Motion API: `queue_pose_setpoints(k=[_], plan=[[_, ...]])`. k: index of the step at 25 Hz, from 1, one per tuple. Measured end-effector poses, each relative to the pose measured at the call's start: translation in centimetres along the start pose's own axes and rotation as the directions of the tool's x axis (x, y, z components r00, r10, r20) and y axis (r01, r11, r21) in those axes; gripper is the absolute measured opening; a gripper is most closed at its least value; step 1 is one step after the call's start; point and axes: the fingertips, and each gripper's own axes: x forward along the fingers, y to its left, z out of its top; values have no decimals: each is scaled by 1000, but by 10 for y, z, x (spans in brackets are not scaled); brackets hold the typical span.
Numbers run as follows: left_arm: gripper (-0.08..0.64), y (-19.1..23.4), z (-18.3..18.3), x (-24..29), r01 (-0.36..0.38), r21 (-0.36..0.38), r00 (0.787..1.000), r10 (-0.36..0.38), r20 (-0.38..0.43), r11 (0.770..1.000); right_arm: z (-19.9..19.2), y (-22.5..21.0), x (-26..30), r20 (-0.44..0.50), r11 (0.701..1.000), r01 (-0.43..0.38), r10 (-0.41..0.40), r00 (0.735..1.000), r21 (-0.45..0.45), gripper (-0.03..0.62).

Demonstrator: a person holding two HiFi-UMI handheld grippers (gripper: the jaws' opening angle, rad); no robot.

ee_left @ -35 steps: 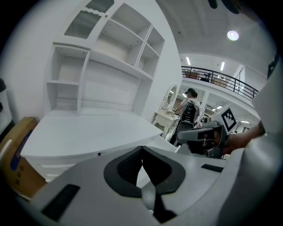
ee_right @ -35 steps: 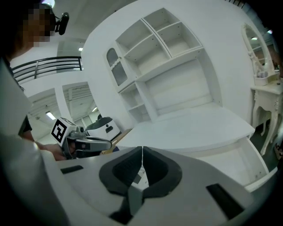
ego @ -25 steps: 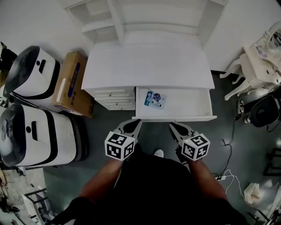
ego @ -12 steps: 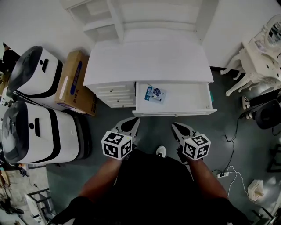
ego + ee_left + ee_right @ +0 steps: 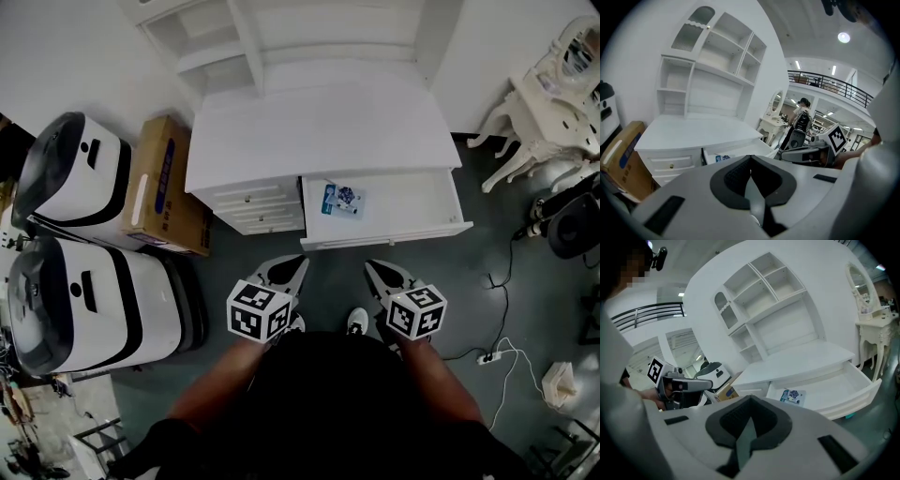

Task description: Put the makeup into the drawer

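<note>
Since the small blue-and-white makeup packet already lies flat on the floor of the open white drawer, toward that drawer's left end just above the centre of the head view, the placing itself looks finished. The right gripper view shows the same packet resting inside the pulled-out drawer, a little right of the frame's middle, touching nothing but the drawer bottom. No other makeup shows on the bare top of the white dressing desk with its shelved back, nor on the grey floor around it, so nothing more seems to need fetching. The left gripper, grey and black with a marker cube, sits low in the centre of the head view with its jaws together and nothing between them, as the left gripper view confirms. The right gripper, just beside it to the right, is likewise closed and empty. Both hang near the drawer's front edge but apart from it, touching no part of the furniture. What is left, as far as can be judged, is at most pushing the drawer closed, though the task sentence does not ask for that. A brown cardboard box stands at the desk's left side, uninvolved.
</note>
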Motion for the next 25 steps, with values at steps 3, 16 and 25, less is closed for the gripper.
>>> queue_pose_setpoints(k=[3, 16, 25], plan=[[11, 10, -4, -7, 11, 11, 1000, -11, 0, 1000, -3, 11, 4, 4, 1000, 13, -13, 1000, 3, 26], [11, 25, -11, -17, 67, 23, 998, -67, -13, 997, -15, 37, 11, 4, 998, 64, -64, 998, -20, 26], [11, 21, -15, -15, 86, 31, 996, -86, -21, 996, -19, 35, 9, -5, 996, 82, -82, 997, -23, 26]])
